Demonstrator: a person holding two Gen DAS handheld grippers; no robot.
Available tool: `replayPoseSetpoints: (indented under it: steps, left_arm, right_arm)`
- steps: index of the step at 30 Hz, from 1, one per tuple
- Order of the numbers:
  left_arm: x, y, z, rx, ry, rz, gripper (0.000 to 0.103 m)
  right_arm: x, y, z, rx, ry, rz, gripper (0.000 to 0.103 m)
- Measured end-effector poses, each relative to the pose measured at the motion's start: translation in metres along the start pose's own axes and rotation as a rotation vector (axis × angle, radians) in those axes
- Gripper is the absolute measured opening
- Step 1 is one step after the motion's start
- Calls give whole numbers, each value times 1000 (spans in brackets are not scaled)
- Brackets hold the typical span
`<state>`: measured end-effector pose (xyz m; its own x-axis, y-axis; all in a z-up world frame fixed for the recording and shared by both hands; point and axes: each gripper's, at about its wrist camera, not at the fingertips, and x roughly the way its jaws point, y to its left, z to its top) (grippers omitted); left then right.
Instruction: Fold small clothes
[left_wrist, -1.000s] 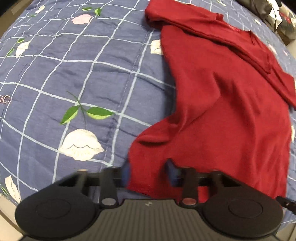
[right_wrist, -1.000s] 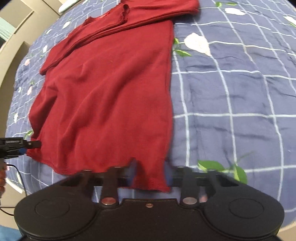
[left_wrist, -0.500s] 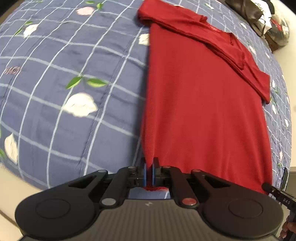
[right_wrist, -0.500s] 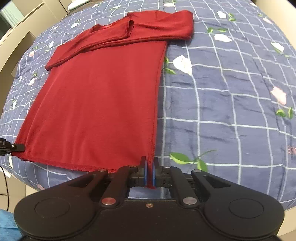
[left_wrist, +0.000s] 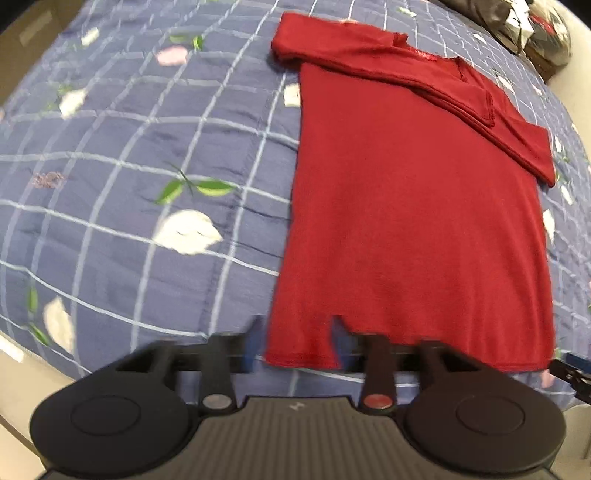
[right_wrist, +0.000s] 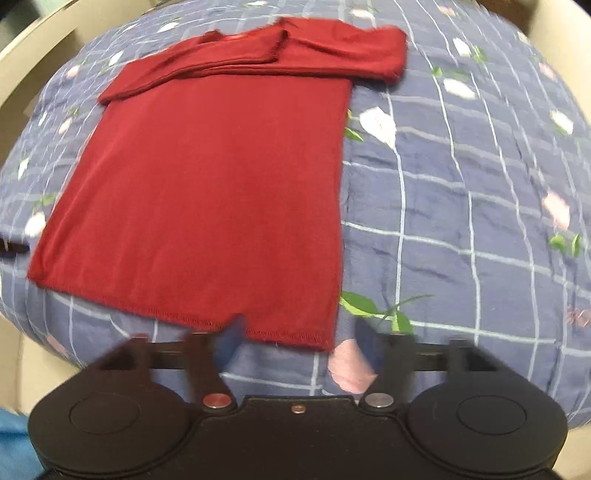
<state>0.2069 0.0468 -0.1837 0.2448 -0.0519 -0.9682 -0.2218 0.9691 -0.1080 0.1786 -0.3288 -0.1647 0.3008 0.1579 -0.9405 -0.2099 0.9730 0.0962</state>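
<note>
A dark red long-sleeved shirt (left_wrist: 413, 206) lies flat on a blue checked bedspread (left_wrist: 122, 166), its sleeves folded across the chest at the far end. My left gripper (left_wrist: 297, 345) stands open at the shirt's near left hem corner, fingers either side of the cloth. In the right wrist view the same shirt (right_wrist: 221, 192) is spread smooth, and my right gripper (right_wrist: 297, 341) is open at the near right hem corner. Neither gripper holds the cloth. The tip of the other gripper (left_wrist: 570, 373) shows at the right edge of the left view.
The bedspread (right_wrist: 461, 206) has white grid lines and flower prints. A dark bundle of items (left_wrist: 532, 33) sits at the far right corner. The beige bed edge (right_wrist: 22, 74) curves round the left side; floor shows below the mattress.
Both grippers were shut on the hem corners half a second ago, pulling the shirt taut. Now both have opened and let go, and the shirt lies flat and straightened.
</note>
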Motion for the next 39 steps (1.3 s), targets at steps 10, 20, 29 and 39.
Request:
replayPoseSetpoints:
  steps: [10,20,29,39]
  left_arm:
    - [-8,-45,-32,298,-133,167,98]
    - [11,-82,-55,447,-112,123,98]
    - [26,-119,-71,672,-111,71,98]
    - [50,-146,-77,782,-178,196,93]
  right_arm:
    - [14,79,-40,-546,-105,-94,85]
    - [47,99,-42,-699,-167,-127,33]
    - [23,79,3,-489,-101,17,5]
    - [-15,62,62,-277,-52,203,5]
